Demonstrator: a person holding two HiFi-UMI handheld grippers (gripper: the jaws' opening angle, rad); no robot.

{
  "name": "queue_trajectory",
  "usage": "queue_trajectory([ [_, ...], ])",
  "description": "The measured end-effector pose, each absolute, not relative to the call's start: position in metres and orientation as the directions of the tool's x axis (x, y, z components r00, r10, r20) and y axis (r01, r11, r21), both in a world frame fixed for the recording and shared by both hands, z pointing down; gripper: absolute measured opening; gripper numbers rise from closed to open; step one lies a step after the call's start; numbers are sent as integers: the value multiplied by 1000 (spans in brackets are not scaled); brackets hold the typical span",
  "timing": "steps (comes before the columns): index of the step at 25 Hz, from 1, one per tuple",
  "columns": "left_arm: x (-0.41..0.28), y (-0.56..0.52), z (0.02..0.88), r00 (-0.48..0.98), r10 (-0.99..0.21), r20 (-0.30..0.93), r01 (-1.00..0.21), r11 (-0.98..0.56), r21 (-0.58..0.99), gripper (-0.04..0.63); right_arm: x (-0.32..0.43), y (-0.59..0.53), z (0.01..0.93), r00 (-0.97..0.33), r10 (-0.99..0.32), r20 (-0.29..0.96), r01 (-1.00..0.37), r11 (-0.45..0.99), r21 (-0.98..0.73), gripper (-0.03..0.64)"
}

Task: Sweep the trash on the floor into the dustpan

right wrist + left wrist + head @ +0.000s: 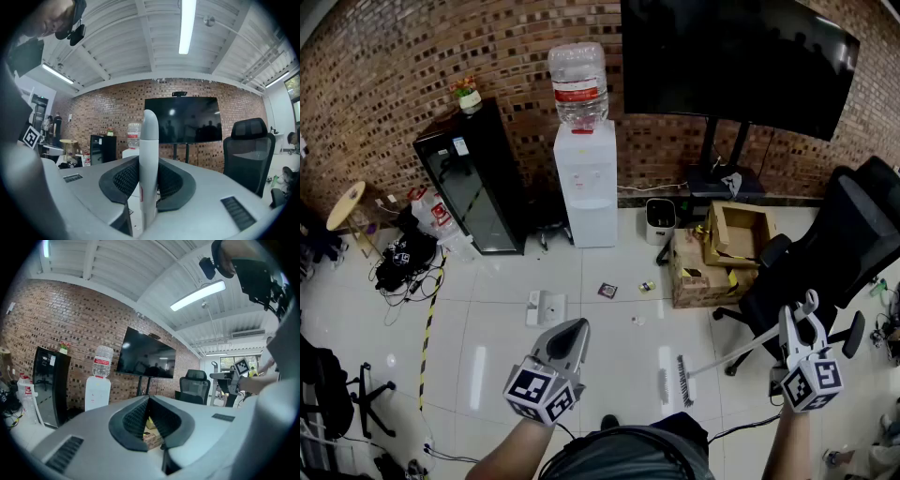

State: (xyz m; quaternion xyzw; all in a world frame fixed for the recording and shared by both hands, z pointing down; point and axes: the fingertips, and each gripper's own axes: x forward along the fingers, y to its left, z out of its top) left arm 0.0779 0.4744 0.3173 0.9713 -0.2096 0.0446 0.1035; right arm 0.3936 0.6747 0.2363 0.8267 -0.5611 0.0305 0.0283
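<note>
My right gripper (799, 325) is shut on the pale broom handle (741, 352), which rises between its jaws in the right gripper view (149, 140). The broom head (680, 380) rests on the white tiles by my feet. My left gripper (575, 328) hangs over the floor, its jaws shut with nothing between them (149, 401). A white dustpan (546, 307) lies flat on the tiles just beyond the left gripper. Small bits of trash lie further out: a dark square wrapper (607, 291), a small scrap (647, 287) and a pale crumb (637, 321).
A water dispenser (586, 183) and a black glass cabinet (473, 187) stand against the brick wall. Open cardboard boxes (712, 258) and a black office chair (825, 262) crowd the right. A TV stand (736, 61), a small white bin (660, 220) and cables (403, 267) are also there.
</note>
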Motion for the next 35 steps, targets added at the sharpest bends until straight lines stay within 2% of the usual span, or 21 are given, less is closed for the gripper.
queue_trajectory([
  [7, 98, 409, 323, 909, -392, 143, -414, -891, 185, 6, 420, 602, 220, 380, -924, 41, -925, -380, 0, 110],
  [14, 163, 323, 324, 894, -415, 171, -442, -878, 184, 6, 456, 522, 210, 334, -942, -9, -942, -334, 1, 110],
  [25, 267, 211, 324, 855, -470, 217, -504, -852, 142, 6, 557, 425, 226, 288, -957, -43, -957, -286, -45, 110],
  [35, 293, 145, 320, 843, -486, 232, -523, -842, 135, 6, 593, 349, 250, 283, -958, -40, -958, -280, -57, 112],
])
